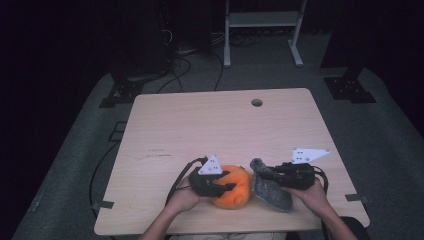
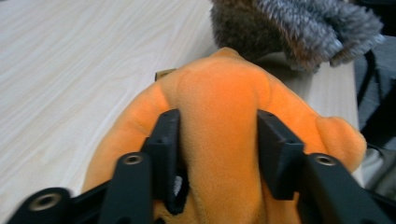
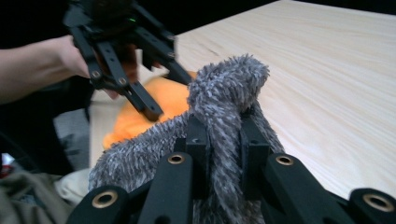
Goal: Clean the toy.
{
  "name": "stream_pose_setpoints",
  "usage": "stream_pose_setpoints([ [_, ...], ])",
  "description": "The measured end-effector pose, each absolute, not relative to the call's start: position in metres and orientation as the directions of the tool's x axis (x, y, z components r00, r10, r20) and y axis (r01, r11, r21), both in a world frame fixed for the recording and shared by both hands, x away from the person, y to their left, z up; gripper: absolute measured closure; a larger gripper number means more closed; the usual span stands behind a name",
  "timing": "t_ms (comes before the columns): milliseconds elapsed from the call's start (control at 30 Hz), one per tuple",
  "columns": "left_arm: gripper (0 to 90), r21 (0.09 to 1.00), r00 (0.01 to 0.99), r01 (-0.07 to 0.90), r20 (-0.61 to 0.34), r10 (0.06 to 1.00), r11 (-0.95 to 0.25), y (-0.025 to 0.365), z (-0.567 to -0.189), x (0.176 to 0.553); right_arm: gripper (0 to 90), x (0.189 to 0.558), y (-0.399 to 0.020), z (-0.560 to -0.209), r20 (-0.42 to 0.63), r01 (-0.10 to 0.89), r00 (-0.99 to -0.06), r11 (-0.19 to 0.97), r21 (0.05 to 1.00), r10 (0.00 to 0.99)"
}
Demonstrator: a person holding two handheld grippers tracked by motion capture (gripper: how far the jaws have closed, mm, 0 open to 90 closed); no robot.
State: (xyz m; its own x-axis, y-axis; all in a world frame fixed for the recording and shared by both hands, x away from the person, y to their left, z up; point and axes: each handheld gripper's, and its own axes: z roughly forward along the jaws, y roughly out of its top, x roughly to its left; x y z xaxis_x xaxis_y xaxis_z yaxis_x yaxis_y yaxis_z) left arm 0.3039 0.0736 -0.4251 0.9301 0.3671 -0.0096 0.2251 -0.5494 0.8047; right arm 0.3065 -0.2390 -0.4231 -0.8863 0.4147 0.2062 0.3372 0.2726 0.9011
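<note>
1. The left gripper (image 2: 217,140) is clenched on a fold of the soft orange plush toy (image 1: 233,187), held at the near table (image 1: 200,125) edge.
2. The right gripper (image 3: 223,140) is clamped on a tuft of the shaggy grey plush piece (image 1: 272,192).
3. The grey piece lies just right of the orange toy, touching it, its long axis running from far-left to near-right.

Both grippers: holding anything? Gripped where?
Left gripper pinches a raised fold of the orange plush. Right gripper clamps the grey fuzzy slipper by its bunched-up edge.

orange toy (image 2: 219,107): smooth plush | grey toy (image 3: 224,88): shaggy | table (image 1: 210,125): matt wood
</note>
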Motion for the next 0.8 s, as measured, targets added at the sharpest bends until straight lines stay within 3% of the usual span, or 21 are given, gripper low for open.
stream_pose_setpoints([
  [133,62.4,0.831,0.915,0.235,-0.014,0.403,-0.504,0.076,-0.418,0.304,77.0,0.307,-0.261,-0.422,0.179,0.343,-0.853,0.267,0.901,0.49],
  [467,62.8,0.854,0.895,0.231,0.001,0.446,-0.466,0.084,-0.411,0.308,74.1,0.311,-0.295,-0.431,0.099,0.367,-0.789,0.335,0.868,0.607],
  [800,62.2,0.872,0.869,0.232,0.013,0.494,-0.43,0.087,-0.406,0.321,58.1,0.315,-0.314,-0.437,0.108,0.393,-0.757,0.317,0.863,0.644],
])
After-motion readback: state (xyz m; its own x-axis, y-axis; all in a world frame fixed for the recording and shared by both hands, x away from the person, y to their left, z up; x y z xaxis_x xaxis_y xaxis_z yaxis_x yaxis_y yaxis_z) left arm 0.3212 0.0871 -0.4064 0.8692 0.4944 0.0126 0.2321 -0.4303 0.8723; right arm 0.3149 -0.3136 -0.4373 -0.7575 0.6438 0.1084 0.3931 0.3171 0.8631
